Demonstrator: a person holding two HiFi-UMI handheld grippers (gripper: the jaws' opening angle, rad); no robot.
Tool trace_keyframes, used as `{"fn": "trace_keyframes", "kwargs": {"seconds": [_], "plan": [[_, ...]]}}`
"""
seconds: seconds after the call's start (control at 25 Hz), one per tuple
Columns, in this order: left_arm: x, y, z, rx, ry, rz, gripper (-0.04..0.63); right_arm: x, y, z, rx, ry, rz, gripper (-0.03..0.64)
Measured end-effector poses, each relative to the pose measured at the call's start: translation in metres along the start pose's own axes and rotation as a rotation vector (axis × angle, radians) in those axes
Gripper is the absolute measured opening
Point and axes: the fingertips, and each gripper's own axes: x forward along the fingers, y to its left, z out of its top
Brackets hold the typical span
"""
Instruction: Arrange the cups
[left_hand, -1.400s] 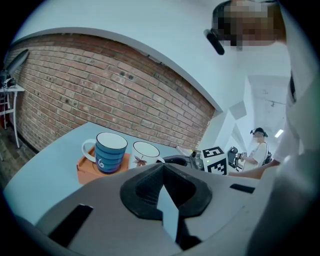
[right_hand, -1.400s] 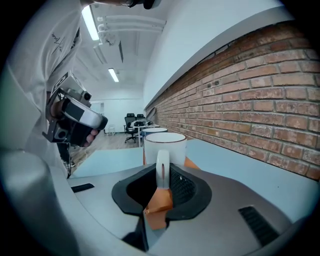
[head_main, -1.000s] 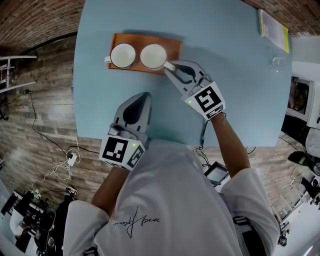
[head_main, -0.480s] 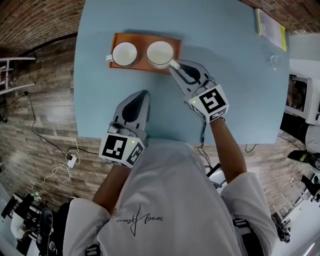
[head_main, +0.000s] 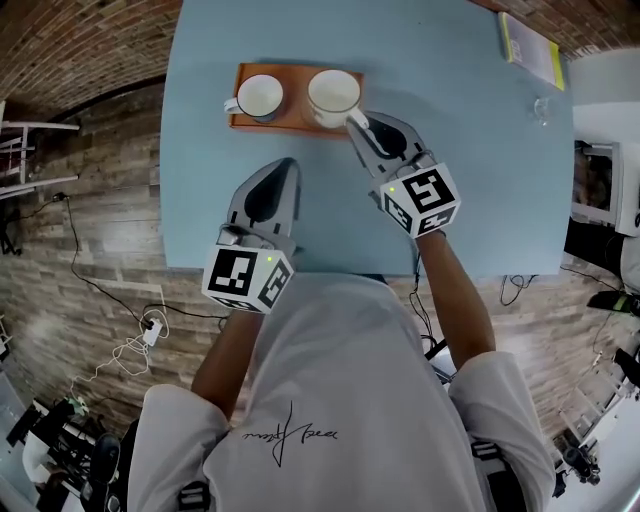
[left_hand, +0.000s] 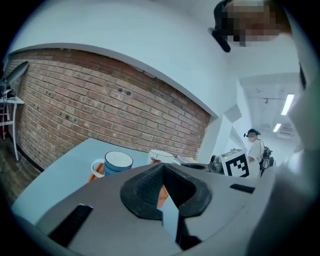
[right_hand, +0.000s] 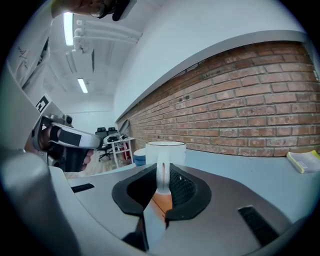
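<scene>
The right gripper's (head_main: 358, 122) fingers are clamped on the handle of the white ceramic cup (head_main: 333, 92). The cup is over the right end of the orange rectangular tray (head_main: 296, 121) on the light blue bench (head_main: 460, 150), beside the blue-sided cup (head_main: 260, 95). The left gripper's (head_main: 284, 166) fingers are pressed together and empty, short of the tray's near edge.

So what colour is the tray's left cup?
The cup is blue outside, white inside; clearest in the left gripper view.

A pale blue tabletop (head_main: 470, 160) carries three things directly. An orange tray (head_main: 296, 97) lies near the far edge, left of the middle. A yellow-green book (head_main: 530, 45) lies at the far right corner, with a small clear item (head_main: 541, 108) near it
</scene>
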Motion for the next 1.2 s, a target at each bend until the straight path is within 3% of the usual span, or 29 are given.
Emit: {"fn": "trace_keyframes", "kwargs": {"seconds": [0.16,0.44,0.8,1.2], "plan": [[-0.009,-0.006,0.005,0.048,-0.012,-0.006,0.008,-0.006,0.008,0.008,0.026,-0.022,-0.047,0.063],[-0.017,-0.007,0.015,0.052,-0.014,-0.068,0.008,-0.006,0.026,0.018,0.033,-0.025,-0.143,0.063],[-0.021,-0.002,0.014,0.055,-0.003,-0.171,0.008,-0.011,0.027,0.016,0.114,-0.058,-0.361,0.063],[-0.022,0.013,0.012,0.046,0.017,-0.247,0.008,-0.01,0.037,0.006,0.122,-0.072,-0.539,0.063]]}}
